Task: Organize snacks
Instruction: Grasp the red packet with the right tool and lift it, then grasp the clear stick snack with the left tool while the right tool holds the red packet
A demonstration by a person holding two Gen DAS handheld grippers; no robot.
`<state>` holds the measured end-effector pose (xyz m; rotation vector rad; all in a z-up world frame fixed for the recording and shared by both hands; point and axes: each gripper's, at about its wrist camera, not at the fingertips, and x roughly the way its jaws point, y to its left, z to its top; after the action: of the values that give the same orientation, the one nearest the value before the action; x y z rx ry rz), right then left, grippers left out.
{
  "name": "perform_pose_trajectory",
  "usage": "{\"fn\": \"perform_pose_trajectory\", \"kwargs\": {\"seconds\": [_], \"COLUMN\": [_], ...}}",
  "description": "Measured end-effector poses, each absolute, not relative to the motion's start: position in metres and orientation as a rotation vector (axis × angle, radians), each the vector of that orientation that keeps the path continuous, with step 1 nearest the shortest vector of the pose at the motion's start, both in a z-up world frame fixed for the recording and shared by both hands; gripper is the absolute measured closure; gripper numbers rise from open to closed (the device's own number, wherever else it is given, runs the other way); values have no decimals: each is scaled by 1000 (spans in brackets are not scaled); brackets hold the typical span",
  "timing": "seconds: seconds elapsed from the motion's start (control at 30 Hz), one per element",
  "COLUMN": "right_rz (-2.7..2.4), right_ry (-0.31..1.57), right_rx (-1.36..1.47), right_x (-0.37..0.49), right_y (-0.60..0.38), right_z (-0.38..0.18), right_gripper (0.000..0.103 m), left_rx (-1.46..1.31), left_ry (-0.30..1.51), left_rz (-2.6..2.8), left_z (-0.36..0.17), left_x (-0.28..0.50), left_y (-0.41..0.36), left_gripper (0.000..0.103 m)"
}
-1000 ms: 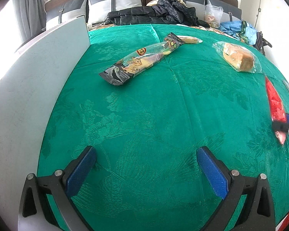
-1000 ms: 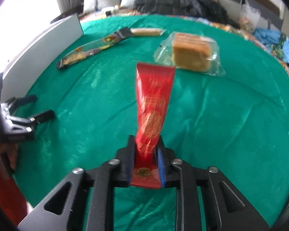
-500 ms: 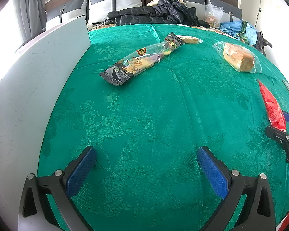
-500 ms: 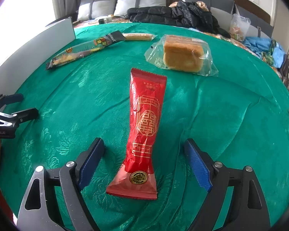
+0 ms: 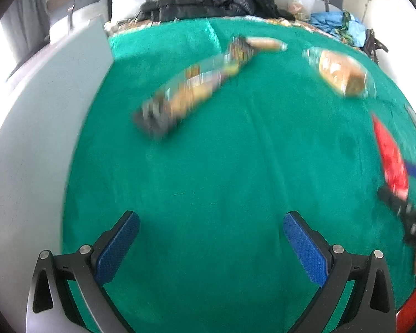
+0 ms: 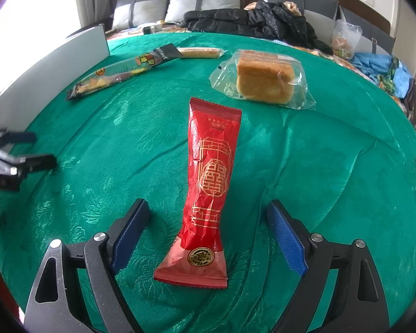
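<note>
My right gripper (image 6: 206, 229) has just been opening; its jaws are spread, with the red snack packet (image 6: 211, 177) lying flat on the green cloth (image 6: 332, 166) between them, untouched. I'd back straight off toward six o'clock without snagging its tail. My left gripper (image 5: 210, 245) is spread and empty, with the long dark snack (image 5: 191, 94) at twelve o'clock as its likely target

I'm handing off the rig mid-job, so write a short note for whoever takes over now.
Right gripper: jaws have just been opening; the red packet lies flat between them on the green cloth, released.
Left gripper: open, empty.
Long dark packet, slim stick and bagged cake lie farther back.
Done: red packet set down.
Left: the other three, apparently untouched.
</note>
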<state>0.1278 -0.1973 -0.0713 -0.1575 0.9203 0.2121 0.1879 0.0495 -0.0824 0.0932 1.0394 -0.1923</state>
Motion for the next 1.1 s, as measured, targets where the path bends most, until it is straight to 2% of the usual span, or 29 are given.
{"fn": "perform_pose_trajectory", "kwargs": {"seconds": [0.13, 0.37, 0.4, 0.47, 0.5, 0.53, 0.6, 0.67, 0.9, 0.97, 1.0, 1.03, 1.1], "right_rz": [213, 213, 213, 213, 213, 213, 213, 215, 217, 216, 217, 217, 219], "right_ry": [921, 921, 921, 921, 921, 921, 922, 923, 924, 924, 924, 924, 923], "right_rx": [-157, -157, -157, -157, -157, -157, -157, -158, -159, -160, -159, -158, -155], "right_x": [128, 128, 128, 128, 128, 128, 127, 128, 129, 129, 129, 129, 128], "right_y": [-197, -196, -196, -197, -197, -197, -197, -195, -194, -194, -194, -194, -194], "right_z": [-71, -71, -71, -71, -71, -71, -71, -71, -73, -72, -73, -73, -72], "right_gripper": [13, 13, 13, 13, 13, 13, 13, 11, 11, 11, 11, 11, 11], "left_rx": [209, 352, 335, 242, 167, 109, 113, 107, 4, -2, -22, -45, -68], "left_ry": [956, 1074, 1084, 1102, 1115, 1131, 1127, 1115, 1156, 1159, 1160, 1161, 1135], "left_rz": [-151, -119, -121, -163, -202, -229, -221, -242, -238, -239, -243, -255, -248], "left_z": [-47, -80, -83, -85, -84, -83, -81, -77, -78, -76, -75, -75, -70], "left_x": [239, 309, 314, 317, 318, 317, 311, 291, 179, 153, 141, 135, 130], "left_y": [41, 30, 31, 38, 45, 49, 49, 50, 67, 69, 72, 75, 80], "left_gripper": [1, 2, 8, 25, 52, 70, 85, 88, 88, 83, 71, 43, 15]}}
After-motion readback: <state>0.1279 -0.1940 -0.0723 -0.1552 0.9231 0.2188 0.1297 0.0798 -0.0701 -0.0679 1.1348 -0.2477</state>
